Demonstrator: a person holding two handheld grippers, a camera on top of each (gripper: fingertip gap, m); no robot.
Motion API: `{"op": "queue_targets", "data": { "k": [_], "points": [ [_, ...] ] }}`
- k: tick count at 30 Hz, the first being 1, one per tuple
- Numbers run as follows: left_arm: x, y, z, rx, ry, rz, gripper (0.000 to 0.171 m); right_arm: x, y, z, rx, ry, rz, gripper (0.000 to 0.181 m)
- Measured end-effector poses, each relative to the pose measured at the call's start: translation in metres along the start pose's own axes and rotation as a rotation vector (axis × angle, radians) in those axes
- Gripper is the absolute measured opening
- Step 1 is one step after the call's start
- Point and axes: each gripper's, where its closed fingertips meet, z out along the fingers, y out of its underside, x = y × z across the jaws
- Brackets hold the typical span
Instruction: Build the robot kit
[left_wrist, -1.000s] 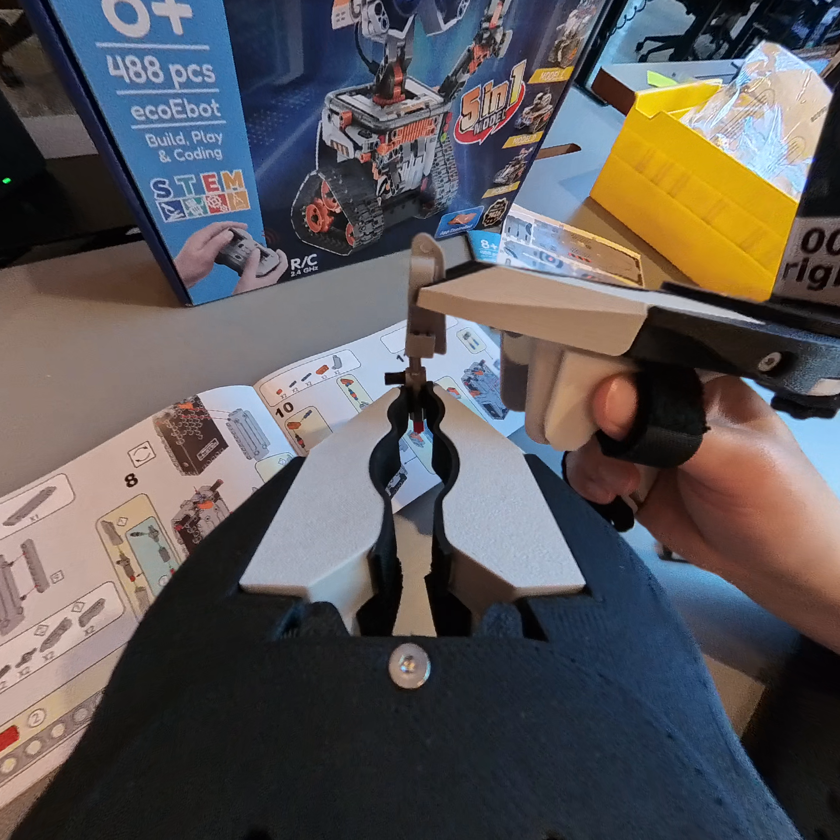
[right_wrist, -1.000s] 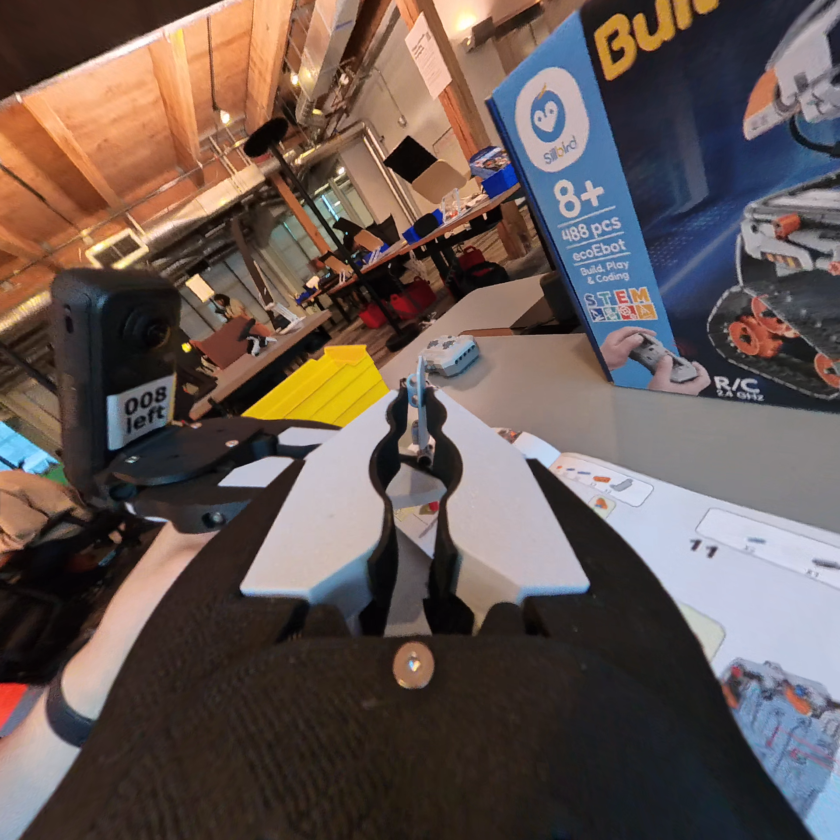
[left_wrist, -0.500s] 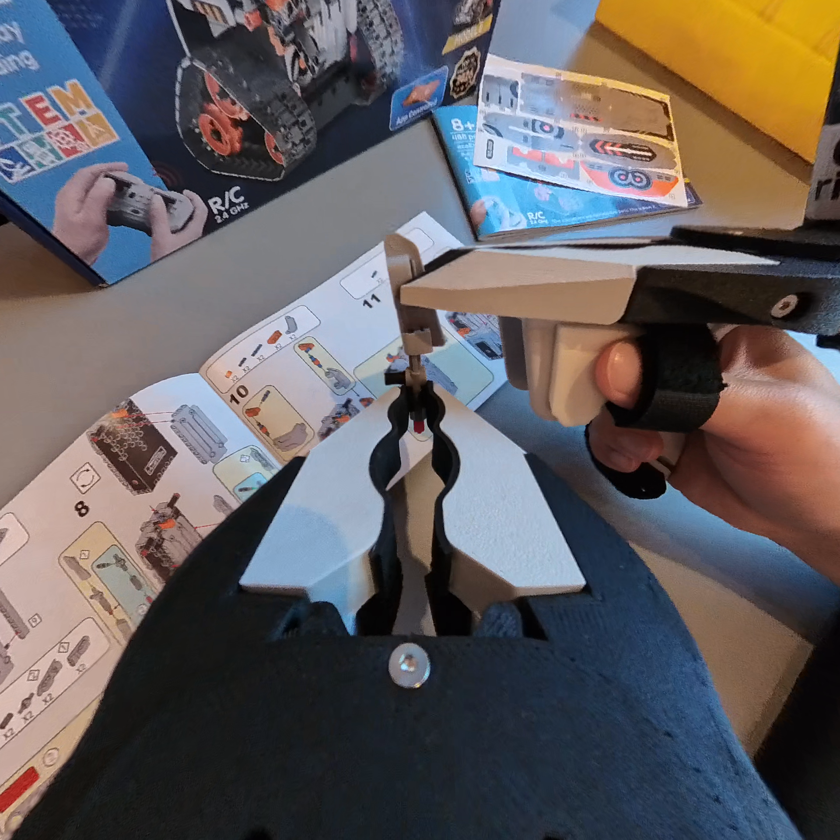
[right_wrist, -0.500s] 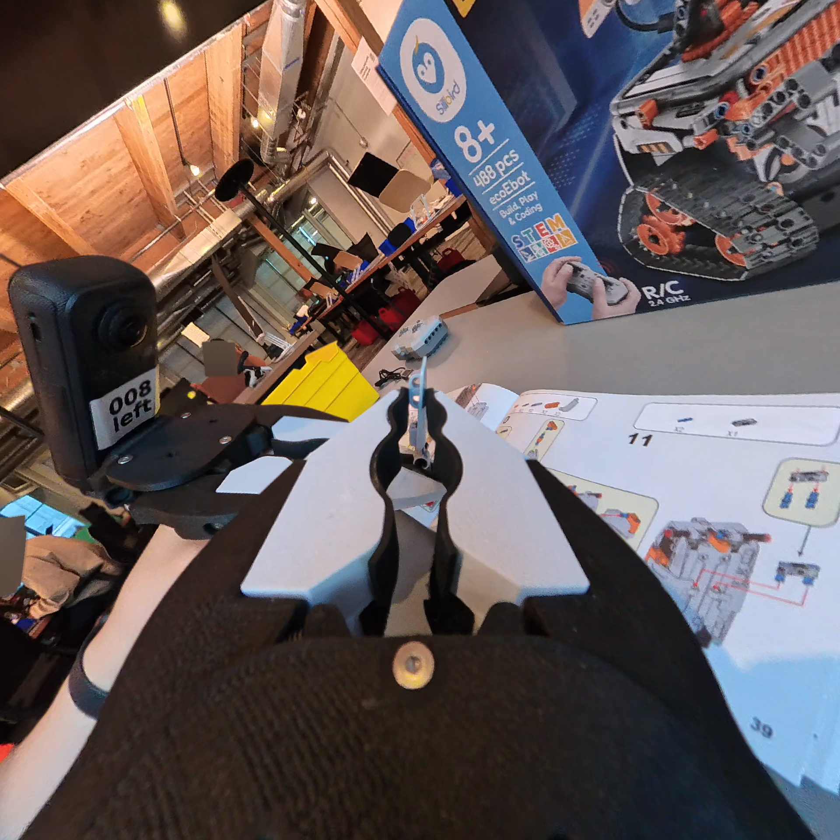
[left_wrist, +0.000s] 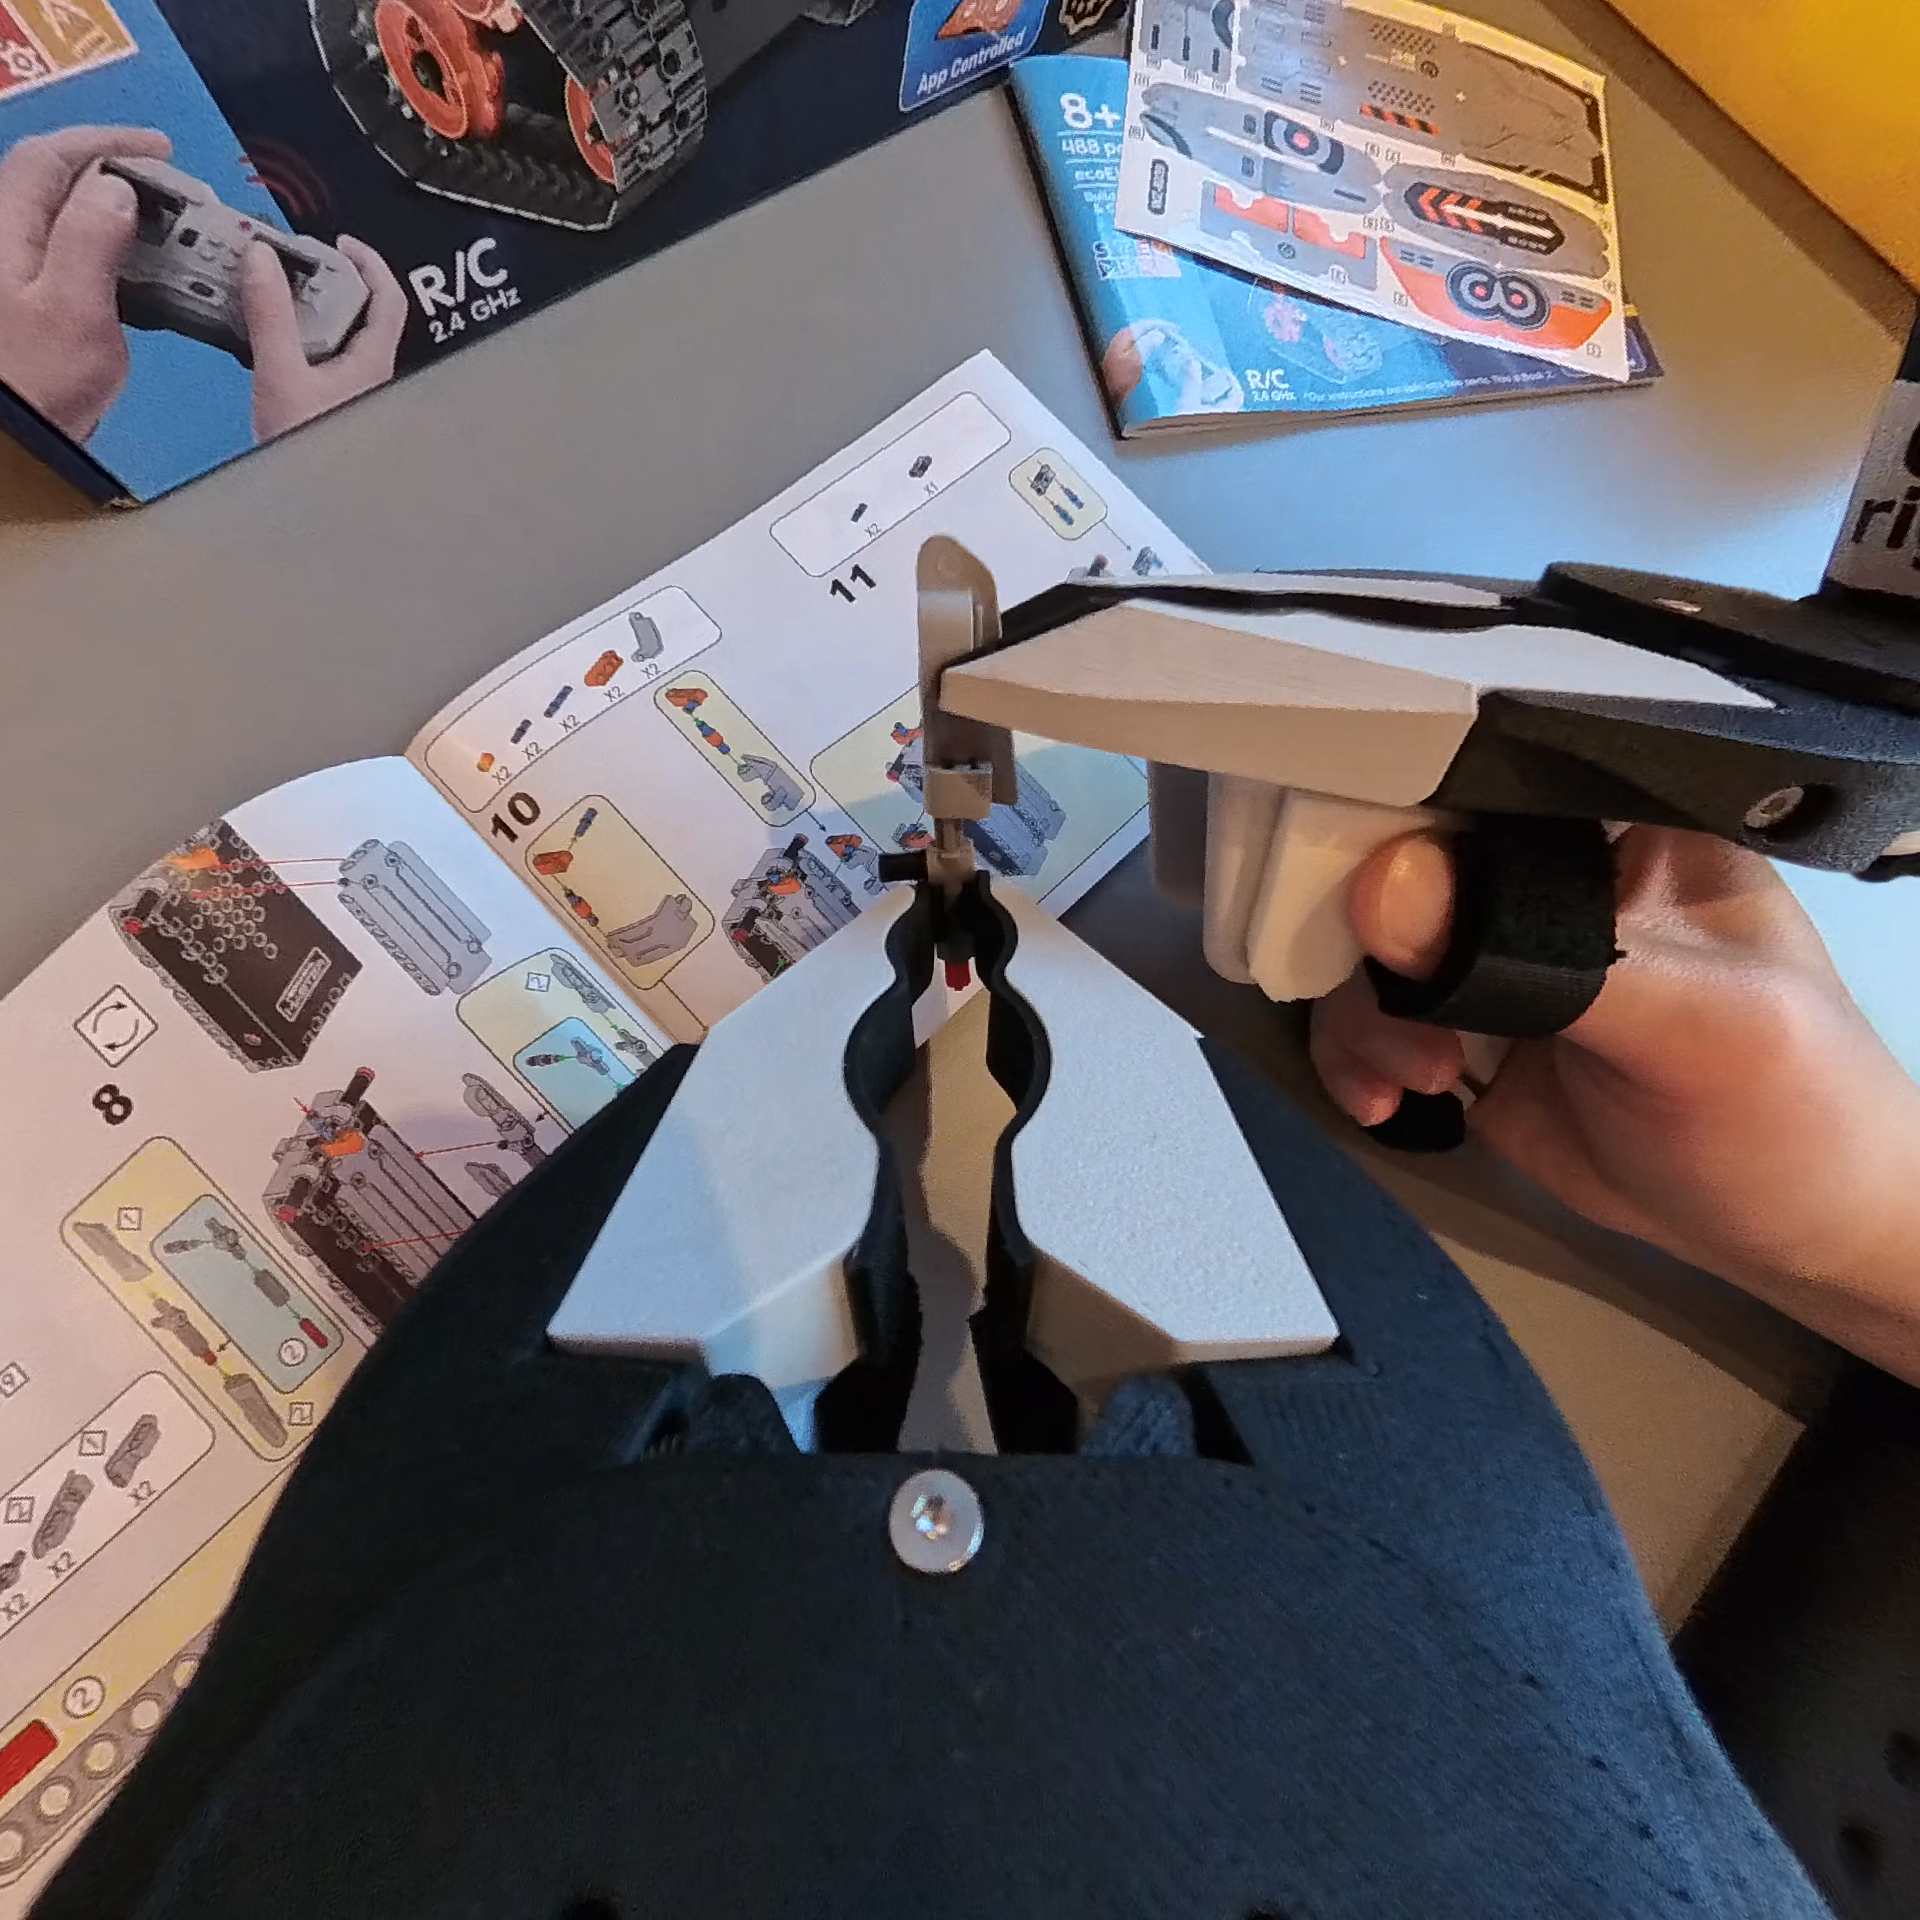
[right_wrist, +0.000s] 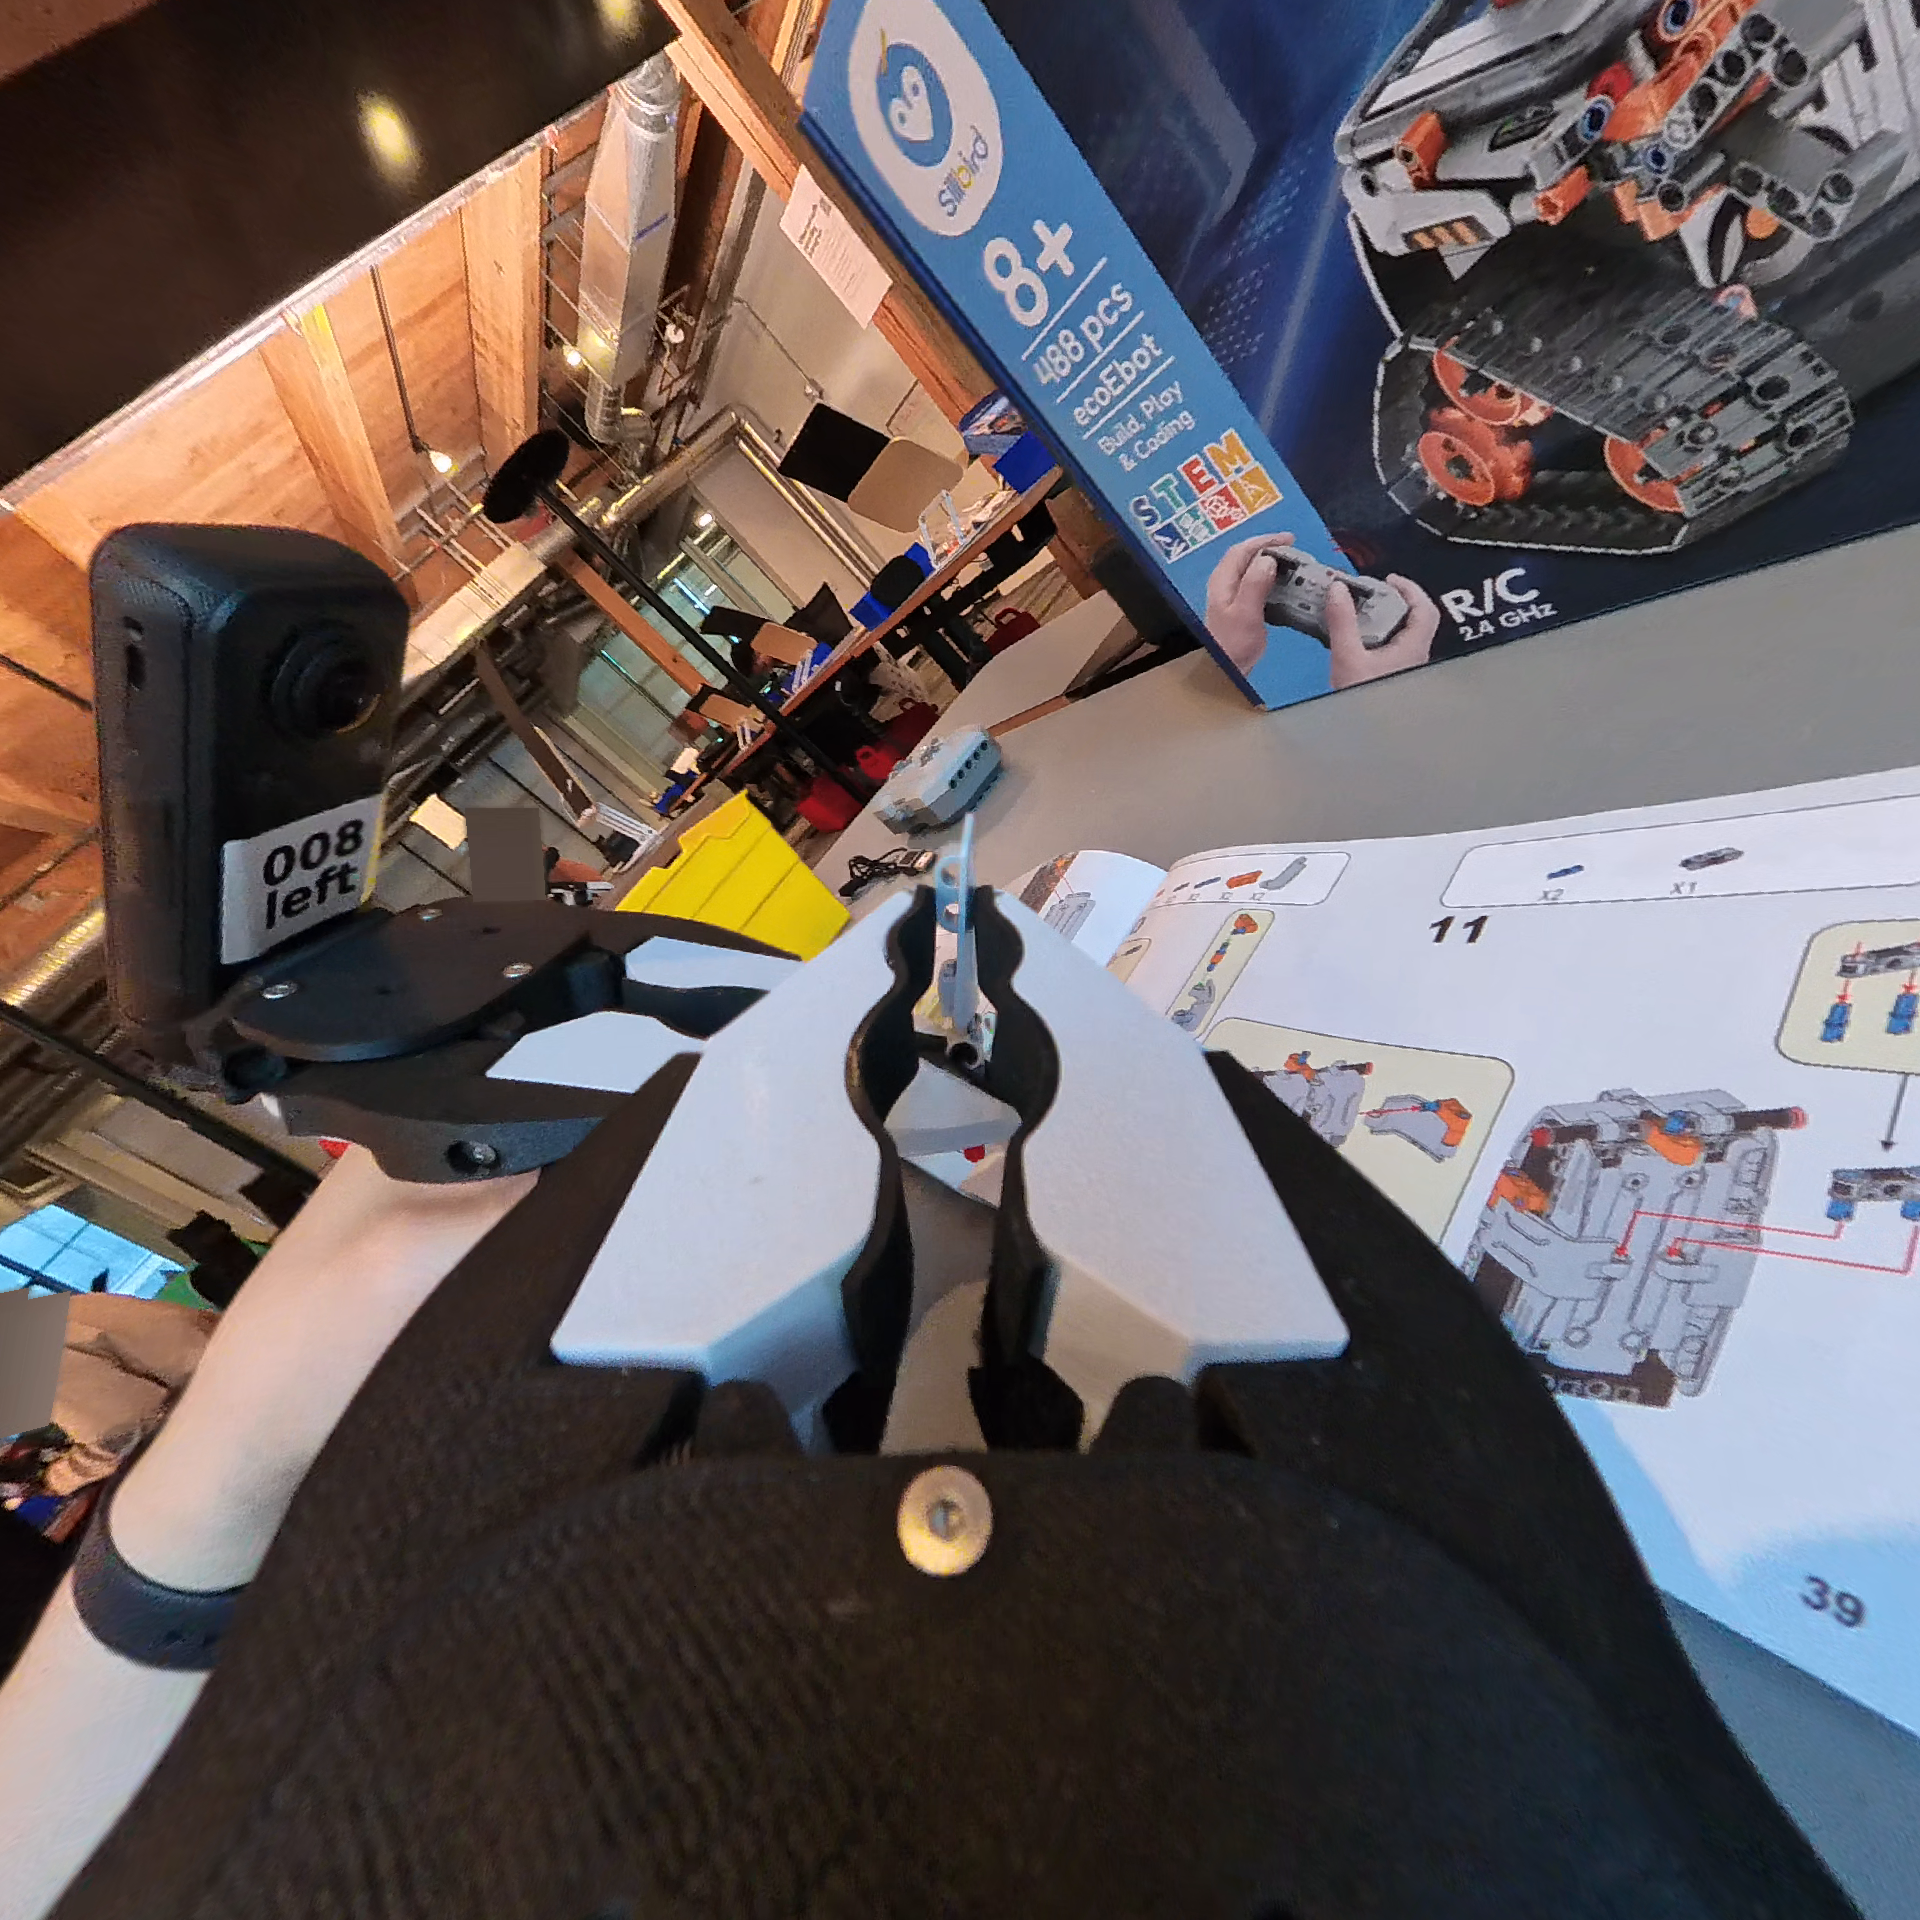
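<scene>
Left tool (left_wrist: 951, 914) pinched tight on a small axle pin (left_wrist: 954, 940); right tool (right_wrist: 961, 935) clamps the grey beam (left_wrist: 956, 665) directly above it, the two parts meeting tip to tip over the open instruction booklet (left_wrist: 416, 883) on the desk (left_wrist: 623, 436).

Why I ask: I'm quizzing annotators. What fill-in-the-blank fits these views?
The left gripper is ____ on a red-tipped pin.
The right gripper pinches a ____ plastic piece.
The instruction booklet beneath them lies ____.
The sticker sheet rests on a closed ____ booklet.
Missing: shut; grey; open; blue
</scene>
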Motion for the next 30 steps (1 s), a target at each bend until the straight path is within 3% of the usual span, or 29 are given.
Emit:
{"op": "queue_targets", "data": {
  "k": [13, 30],
  "points": [
    [-0.0018, 0.0001, 0.0019, -0.008, -0.051, 0.082, 0.005, 0.0015, 0.0020, 0.0000, -0.022, -0.011, 0.024, 0.005],
    [0.0032, -0.0036, 0.0009, 0.036, 0.021, 0.004, 0.005, -0.0013, 0.0007, -0.0011, -0.009, -0.017, 0.006, 0.006]
  ]
}}
